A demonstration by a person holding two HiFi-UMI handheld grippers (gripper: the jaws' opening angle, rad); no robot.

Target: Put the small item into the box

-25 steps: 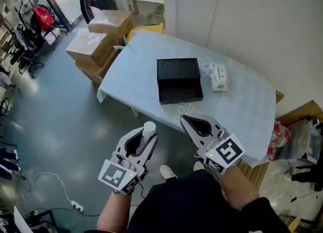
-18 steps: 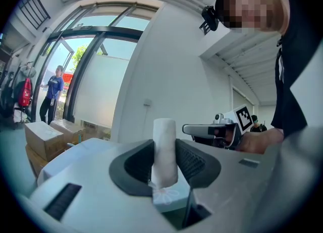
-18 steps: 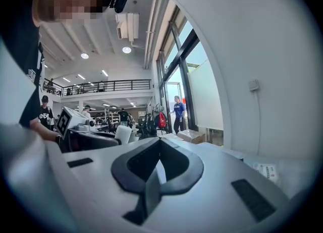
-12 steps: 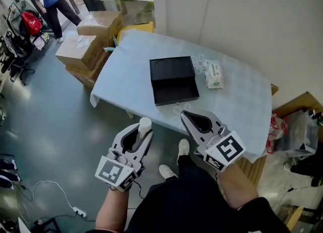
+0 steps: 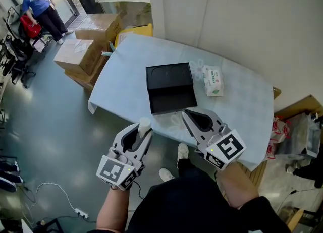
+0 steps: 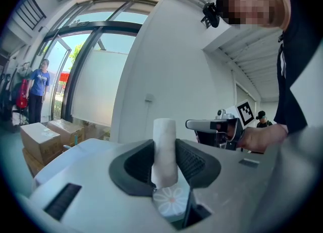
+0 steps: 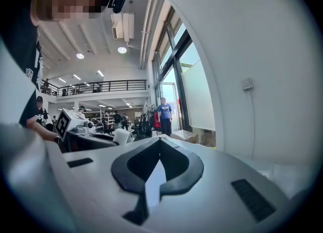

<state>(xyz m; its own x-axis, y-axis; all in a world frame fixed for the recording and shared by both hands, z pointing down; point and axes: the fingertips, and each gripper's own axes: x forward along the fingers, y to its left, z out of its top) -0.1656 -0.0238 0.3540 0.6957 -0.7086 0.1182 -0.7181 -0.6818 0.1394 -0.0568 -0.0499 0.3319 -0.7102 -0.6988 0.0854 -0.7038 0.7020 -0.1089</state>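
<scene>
My left gripper (image 5: pixel 143 131) is shut on a small white roll-shaped item (image 5: pixel 144 124), which stands upright between the pads (image 6: pixel 186 159) in the left gripper view, item (image 6: pixel 164 149). It hangs over the floor, short of the table's near edge. My right gripper (image 5: pixel 188 115) is shut with nothing in it, its tips over the near edge of the table (image 5: pixel 242 111). The black box (image 5: pixel 170 88) lies open in the middle of the light blue cloth, beyond both grippers. In the right gripper view the jaws (image 7: pixel 159 143) meet tip to tip.
A white tissue pack (image 5: pixel 212 80) lies right of the box. Cardboard boxes (image 5: pixel 83 50) are stacked by the table's far left corner. A person (image 5: pixel 41 6) stands near the doorway. A cable (image 5: pixel 55 196) lies on the floor at left; bags (image 5: pixel 298 136) sit at right.
The table and box have shifted slightly lower and nearer in the head view. The person by the door has moved left. Both grippers keep the same pose and grip.
</scene>
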